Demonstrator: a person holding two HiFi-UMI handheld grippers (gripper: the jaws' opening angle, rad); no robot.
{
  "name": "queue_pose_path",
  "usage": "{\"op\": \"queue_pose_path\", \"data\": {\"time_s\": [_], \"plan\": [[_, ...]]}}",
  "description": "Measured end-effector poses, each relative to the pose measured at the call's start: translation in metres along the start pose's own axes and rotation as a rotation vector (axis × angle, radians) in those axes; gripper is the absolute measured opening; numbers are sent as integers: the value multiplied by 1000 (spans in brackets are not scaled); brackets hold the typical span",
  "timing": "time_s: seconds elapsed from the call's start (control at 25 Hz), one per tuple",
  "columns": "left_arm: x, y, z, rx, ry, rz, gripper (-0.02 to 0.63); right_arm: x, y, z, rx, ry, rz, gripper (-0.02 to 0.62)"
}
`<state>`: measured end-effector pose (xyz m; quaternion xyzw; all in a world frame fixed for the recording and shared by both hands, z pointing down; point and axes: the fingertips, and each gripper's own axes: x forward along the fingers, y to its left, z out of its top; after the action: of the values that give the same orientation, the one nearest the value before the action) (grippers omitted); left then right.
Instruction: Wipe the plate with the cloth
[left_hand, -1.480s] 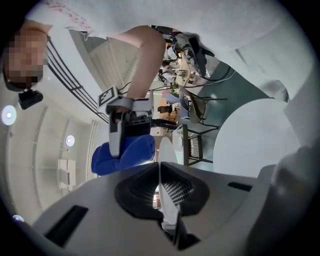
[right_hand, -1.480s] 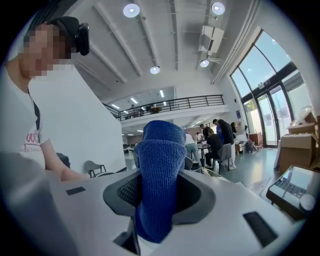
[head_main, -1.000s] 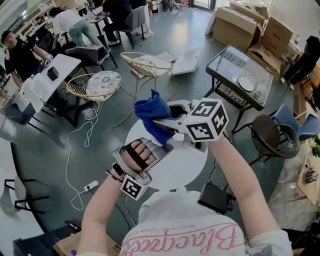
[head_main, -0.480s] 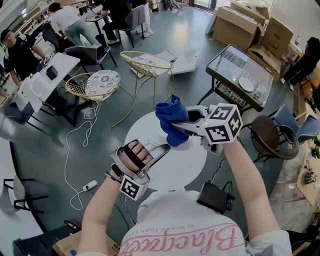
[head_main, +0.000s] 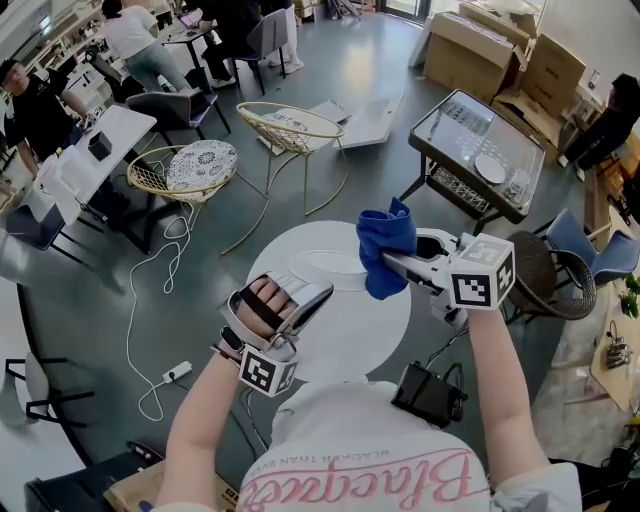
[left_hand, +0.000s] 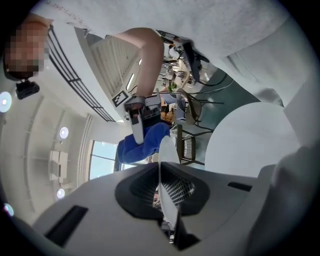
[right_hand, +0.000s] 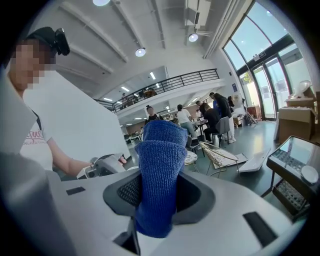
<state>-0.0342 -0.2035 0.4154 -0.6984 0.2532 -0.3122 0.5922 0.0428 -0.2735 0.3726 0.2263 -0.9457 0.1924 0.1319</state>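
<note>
Your left gripper (left_hand: 162, 186) jaws clamp the plate (left_hand: 167, 150) by its rim. The right gripper (right_hand: 155, 202) jaws pinch the cloth (right_hand: 159, 160). Wiping hard could lever the plate loose.

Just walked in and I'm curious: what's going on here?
A person works over a round white table. The left gripper clamps a plate by its edge, and the right gripper clamps a blue cloth. Cloth and plate are apart, so there is no wiping contact right now.
</note>
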Motion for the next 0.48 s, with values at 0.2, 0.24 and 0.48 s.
{"op": "queue_pose_path", "data": {"time_s": [0.2,0.24,0.48], "plan": [[6,0,-21,-308,66,-7,21,-22,-7,3,42,-105,-69,143],[7,0,-26,-396,81,-5,21,-25,-6,4,40,-122,-80,143],[10,2,-47,-897,134,29,21,-29,2,3,41,-192,-129,143]]}}
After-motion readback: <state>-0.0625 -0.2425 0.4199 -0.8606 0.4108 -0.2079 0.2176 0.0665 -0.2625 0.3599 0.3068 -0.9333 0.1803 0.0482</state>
